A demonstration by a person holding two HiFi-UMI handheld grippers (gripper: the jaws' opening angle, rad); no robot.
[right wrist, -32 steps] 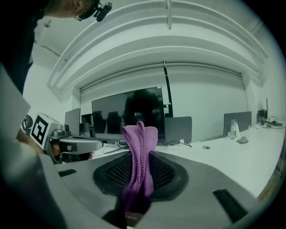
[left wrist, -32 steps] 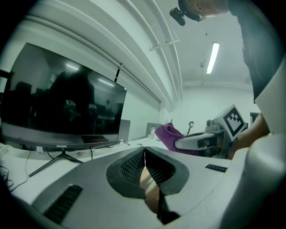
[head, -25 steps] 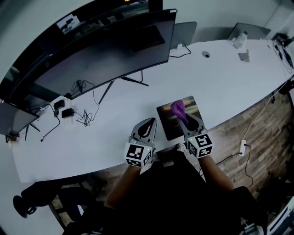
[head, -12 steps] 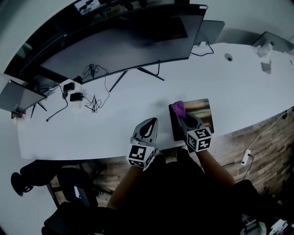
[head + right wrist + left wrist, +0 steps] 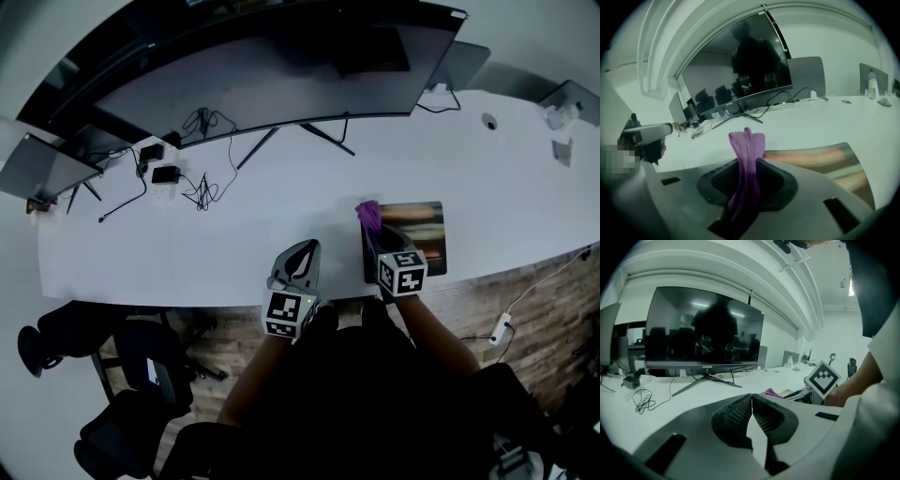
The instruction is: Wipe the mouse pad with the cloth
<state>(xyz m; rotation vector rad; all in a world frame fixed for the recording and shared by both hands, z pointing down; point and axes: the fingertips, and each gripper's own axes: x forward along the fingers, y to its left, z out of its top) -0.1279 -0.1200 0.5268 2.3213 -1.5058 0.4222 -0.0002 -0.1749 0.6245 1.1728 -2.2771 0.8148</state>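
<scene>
A dark, glossy mouse pad (image 5: 412,236) (image 5: 820,159) lies near the front edge of the white desk (image 5: 244,234). My right gripper (image 5: 377,234) (image 5: 746,164) is shut on a folded purple cloth (image 5: 367,215) (image 5: 747,150), which sticks out past the jaws at the pad's far left corner. To the left of the pad my left gripper (image 5: 300,260) (image 5: 752,401) rests low over bare desk, jaws shut with nothing between them. The right gripper's marker cube (image 5: 820,379) shows in the left gripper view.
A wide curved monitor (image 5: 272,66) stands at the back on a splayed stand (image 5: 309,131). Cables and adapters (image 5: 178,178) lie at the back left. A laptop (image 5: 52,164) sits at the far left. Office chairs (image 5: 131,394) stand below the desk edge.
My right gripper has carried the purple cloth leftward across the pad, from its middle to its far left corner. The left gripper has stayed put. The head view has shifted.
</scene>
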